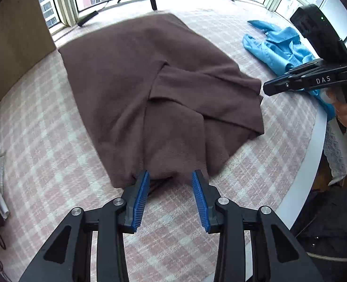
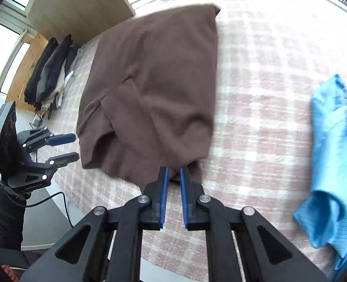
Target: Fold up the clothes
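Note:
A brown sweater (image 1: 149, 89) lies partly folded on the pink plaid tablecloth (image 1: 44, 141), its sleeves crossed over the body. My left gripper (image 1: 171, 176) is open, its blue pads on either side of the sweater's near edge. In the right wrist view the sweater (image 2: 154, 82) fills the middle. My right gripper (image 2: 173, 176) is shut on the sweater's near corner. The right gripper also shows in the left wrist view (image 1: 267, 88) at the sweater's right corner. The left gripper shows in the right wrist view (image 2: 69, 146), open, beside the sweater's left edge.
A crumpled blue shirt (image 1: 279, 49) lies on the cloth to the right, also in the right wrist view (image 2: 333, 164). Dark folded clothes (image 2: 51, 72) lie along the far left edge. A wooden board (image 1: 11, 47) stands at the left. The white table rim (image 1: 309, 164) curves at right.

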`<state>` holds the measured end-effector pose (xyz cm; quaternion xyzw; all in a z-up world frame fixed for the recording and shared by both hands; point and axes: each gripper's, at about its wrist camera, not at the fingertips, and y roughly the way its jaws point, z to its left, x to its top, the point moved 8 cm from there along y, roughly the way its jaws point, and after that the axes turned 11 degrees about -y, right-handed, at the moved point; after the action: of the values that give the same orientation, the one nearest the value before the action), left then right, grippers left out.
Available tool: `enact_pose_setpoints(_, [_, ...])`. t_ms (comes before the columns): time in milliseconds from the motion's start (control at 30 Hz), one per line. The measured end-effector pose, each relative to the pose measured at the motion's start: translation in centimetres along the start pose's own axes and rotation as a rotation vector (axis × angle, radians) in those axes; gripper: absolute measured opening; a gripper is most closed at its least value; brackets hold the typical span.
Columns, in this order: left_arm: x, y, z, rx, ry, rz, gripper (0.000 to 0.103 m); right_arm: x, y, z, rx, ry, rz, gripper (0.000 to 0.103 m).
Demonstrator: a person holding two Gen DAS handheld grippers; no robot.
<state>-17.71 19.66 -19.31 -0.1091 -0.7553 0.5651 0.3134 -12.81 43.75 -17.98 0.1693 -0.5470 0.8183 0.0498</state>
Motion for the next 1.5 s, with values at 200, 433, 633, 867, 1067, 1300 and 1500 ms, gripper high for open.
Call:
enact_pose_setpoints(200, [3.8,1.2,1.7,0.015,-0.045,-0.059,0.039,3.1,2.4,-2.3,-0.044,0.042,-0.045,0.021])
enact_pose_setpoints(433, [2.6,1.0,4.9,0.022,-0.107,-0.031,0.038,-0.2,0.3,-3.4,-0.011,0.057,0.037,0.022])
enact_pose_setpoints(633, [3.7,-0.7,9.1,0.009,-0.25,-0.079,0.036,3.6,-0.6,-3.2,-0.072,0.031,-0.054,0.029])
enact_pose_setpoints(867, [0.4,3.1,7.3,-0.028,-0.211,0.028,0.037,3.8,4.7,-1.0,-0.108,-0.094,0.056,0.046])
enact_pose_setpoints(1067, [3.2,-1.3,8.7,-0.029,-0.227,-0.07,0.042,6.2,1.0,-1.4,-0.178,-0.192,0.014,0.047])
enact_pose_setpoints(1300, [9.8,-0.6,10.5,-0.029,-0.338,-0.126,0.045,13.6,-1.3,-7.2,-0.286,-0.096,-0.233,0.081])
enact_pose_setpoints(1500, [15.0,0.1,9.5,-0.155,-0.373,-0.203,0.045,17.3,1.4,-7.0,-0.184,-0.045,-0.237,0.081])
